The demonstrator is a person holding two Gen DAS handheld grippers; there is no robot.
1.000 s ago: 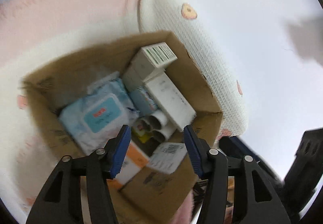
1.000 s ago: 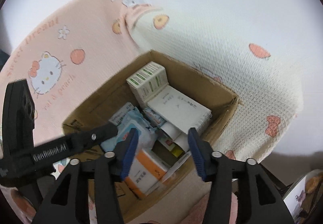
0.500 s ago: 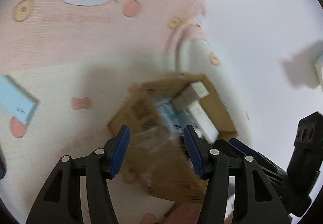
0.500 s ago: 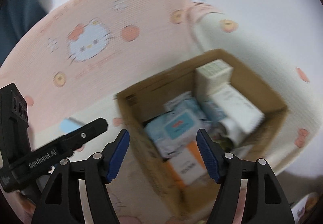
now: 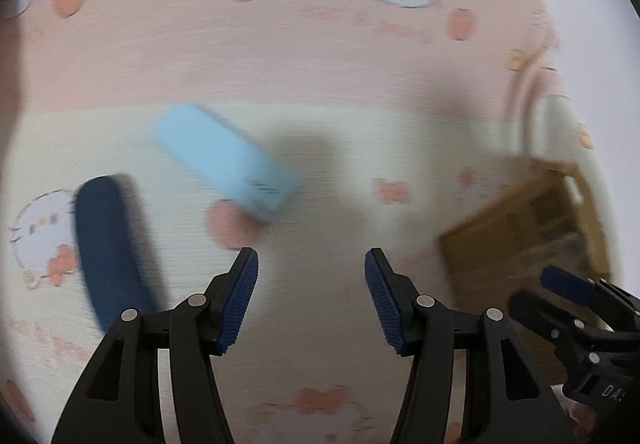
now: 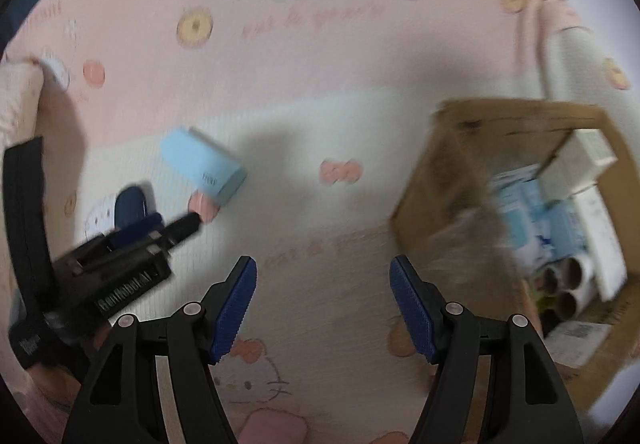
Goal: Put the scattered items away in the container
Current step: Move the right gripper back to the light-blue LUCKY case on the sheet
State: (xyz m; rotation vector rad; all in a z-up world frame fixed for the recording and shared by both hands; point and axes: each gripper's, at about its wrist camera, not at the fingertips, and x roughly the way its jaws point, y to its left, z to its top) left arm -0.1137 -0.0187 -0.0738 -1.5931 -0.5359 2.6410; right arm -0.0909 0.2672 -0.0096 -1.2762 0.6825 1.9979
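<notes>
A light blue box (image 5: pixel 224 160) (image 6: pixel 202 168) lies flat on the cartoon-cat blanket, with a dark blue rounded object (image 5: pixel 108 252) (image 6: pixel 130 204) just to its lower left. My left gripper (image 5: pixel 311 284) hangs open above bare blanket, to the lower right of both, with nothing between its fingers. My right gripper (image 6: pixel 323 284) is also open and empty, between the blue items and the cardboard box (image 6: pixel 440 184) (image 5: pixel 520 228). The box stands at the right, filled with wipes packs, white cartons and tubes. Both views are blurred by motion.
The pink and cream blanket (image 6: pixel 304 56) covers the whole surface. In the right wrist view the left gripper (image 6: pixel 176 224) reaches in from the left near the dark blue object. The right gripper (image 5: pixel 540 290) shows at the lower right of the left wrist view, by the cardboard box.
Both grippers have swung left, away from above the cardboard box, and sunk toward the blanket. The light blue box and dark blue object have come into view. The right jaws have widened.
</notes>
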